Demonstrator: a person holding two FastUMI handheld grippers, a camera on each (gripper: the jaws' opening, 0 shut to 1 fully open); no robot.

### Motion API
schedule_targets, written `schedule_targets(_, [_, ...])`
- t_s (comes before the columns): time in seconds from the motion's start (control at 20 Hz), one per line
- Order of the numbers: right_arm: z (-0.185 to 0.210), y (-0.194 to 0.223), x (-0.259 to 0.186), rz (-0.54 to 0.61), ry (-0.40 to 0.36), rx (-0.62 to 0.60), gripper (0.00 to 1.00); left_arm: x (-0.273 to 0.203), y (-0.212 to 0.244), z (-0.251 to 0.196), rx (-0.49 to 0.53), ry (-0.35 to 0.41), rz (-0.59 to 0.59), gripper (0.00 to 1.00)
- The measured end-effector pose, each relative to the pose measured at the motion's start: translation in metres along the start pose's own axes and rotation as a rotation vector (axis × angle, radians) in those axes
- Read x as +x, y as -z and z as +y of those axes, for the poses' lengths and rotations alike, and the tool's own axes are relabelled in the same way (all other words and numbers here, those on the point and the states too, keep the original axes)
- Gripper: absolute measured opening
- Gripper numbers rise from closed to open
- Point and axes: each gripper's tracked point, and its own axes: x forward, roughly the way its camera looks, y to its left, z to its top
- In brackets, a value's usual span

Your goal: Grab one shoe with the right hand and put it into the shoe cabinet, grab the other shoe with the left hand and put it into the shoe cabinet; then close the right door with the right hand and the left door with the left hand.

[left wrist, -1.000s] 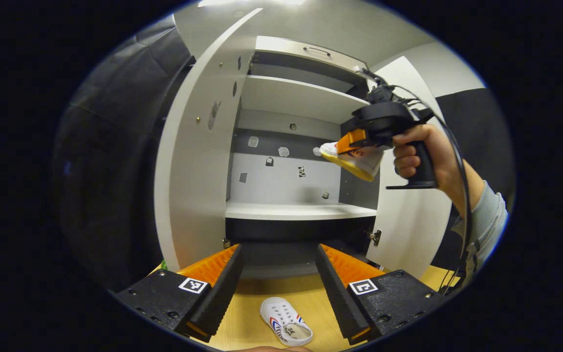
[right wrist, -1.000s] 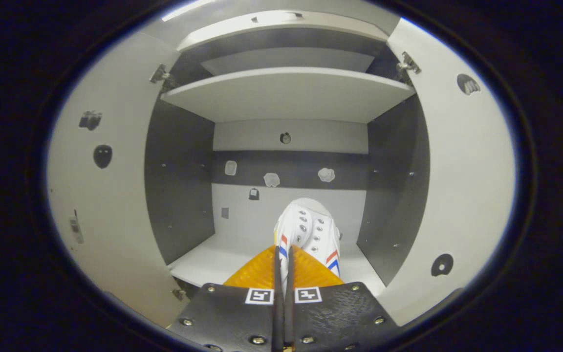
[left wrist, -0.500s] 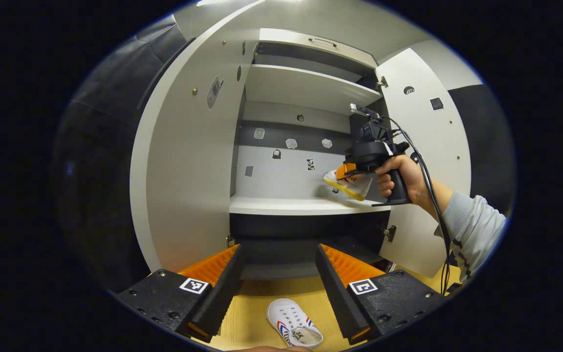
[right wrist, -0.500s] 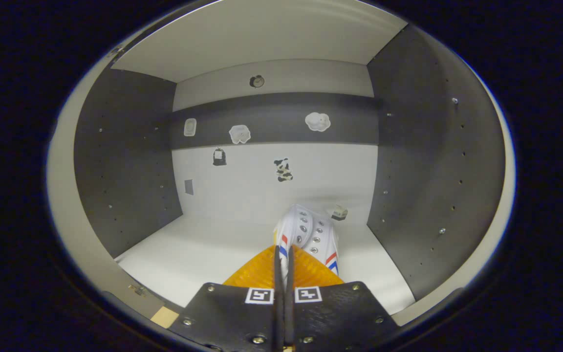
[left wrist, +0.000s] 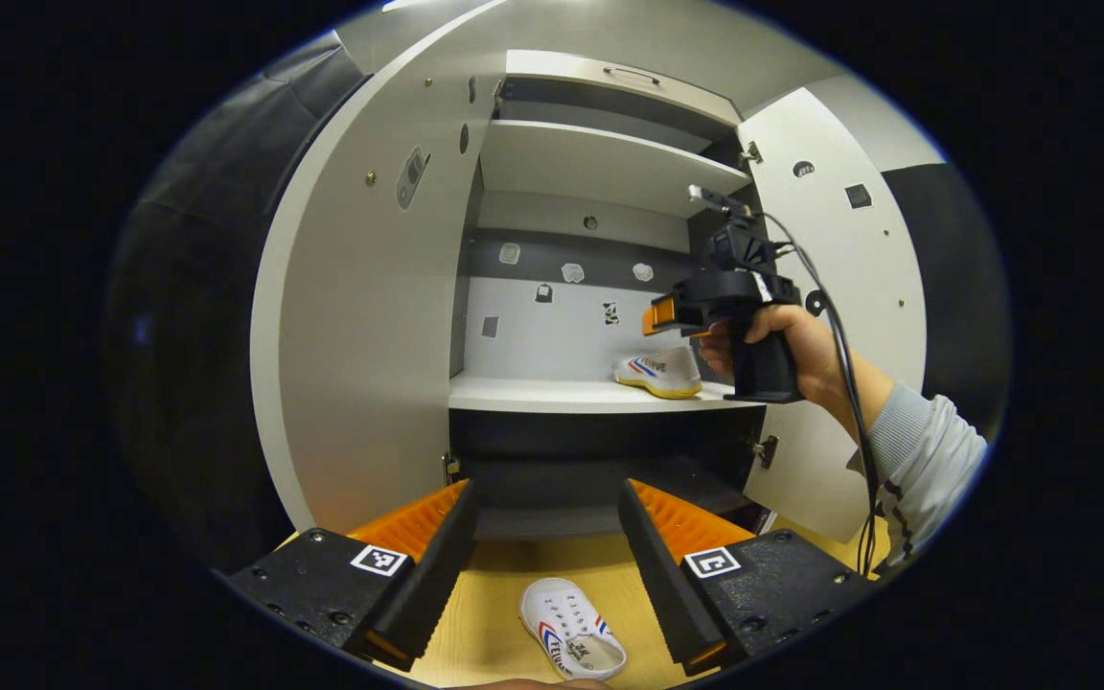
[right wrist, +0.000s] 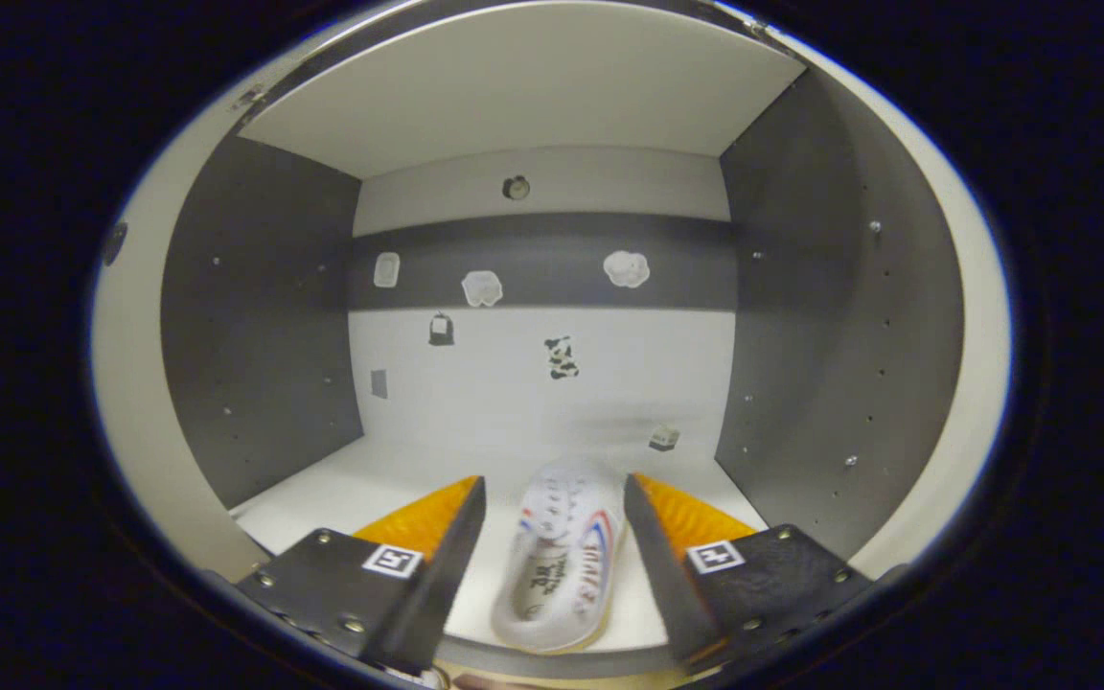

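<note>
R tool (right wrist: 552, 565) wide apart, 1st shoe (right wrist: 557, 565) released on shelf (right wrist: 341, 498) near its right front edge. L tool (left wrist: 547, 565) wide, empty, above 2nd shoe (left wrist: 571, 640) on tabletop (left wrist: 485, 613), prob. for pickup.

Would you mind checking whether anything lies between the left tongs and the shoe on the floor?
Nothing visible does. The left tongs are open above the second shoe on the wooden floor, with bare floor around it.
</note>
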Motion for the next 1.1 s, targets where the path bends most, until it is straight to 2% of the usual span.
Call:
schedule_targets(0.05, [0.005,-0.006,-0.014,-0.017,-0.017,-0.005,0.99,-0.002,0.003,0.0,0.0,-0.002,0.007,0.9])
schedule_targets(0.1, [0.008,-0.009,-0.026,-0.038,-0.028,-0.008,0.95,-0.003,0.004,-0.002,-0.002,0.0,0.013,0.9])
schedule_targets(0.2, [0.014,-0.019,-0.06,-0.09,-0.037,-0.016,0.99,-0.003,0.014,-0.006,-0.001,0.002,0.041,0.89])
schedule_targets(0.25, [0.016,-0.024,-0.079,-0.115,-0.035,-0.024,0.95,-0.003,0.021,-0.007,0.0,0.001,0.059,0.9])
schedule_targets(0.35, [0.016,-0.026,-0.117,-0.175,-0.026,-0.029,0.94,-0.002,0.037,-0.009,0.015,-0.007,0.096,0.9])
schedule_targets(0.4, [0.015,-0.022,-0.137,-0.192,-0.017,-0.035,0.98,0.0,0.045,-0.008,0.021,-0.014,0.107,0.9])
schedule_targets(0.5, [0.008,-0.012,-0.177,-0.223,0.011,-0.041,0.94,0.004,0.062,-0.007,0.022,-0.018,0.136,0.9])
schedule_targets(0.6, [0.0,0.007,-0.206,-0.222,0.049,-0.042,0.97,0.007,0.09,-0.005,0.01,-0.009,0.195,0.9])
schedule_targets(0.75, [-0.005,0.024,-0.244,-0.251,0.062,-0.043,0.95,0.011,0.136,0.0,0.012,-0.016,0.297,0.89])
schedule_targets(0.85, [-0.014,0.035,-0.264,-0.269,0.091,-0.055,0.97,0.014,0.169,0.001,0.008,-0.011,0.37,0.89])
schedule_targets(0.95, [-0.021,0.052,-0.281,-0.273,0.122,-0.05,0.97,0.018,0.201,0.008,0.006,-0.046,0.453,0.89])
schedule_targets(1.1, [-0.024,0.079,-0.296,-0.253,0.112,0.018,0.97,0.024,0.251,0.015,0.043,-0.075,0.567,0.9])
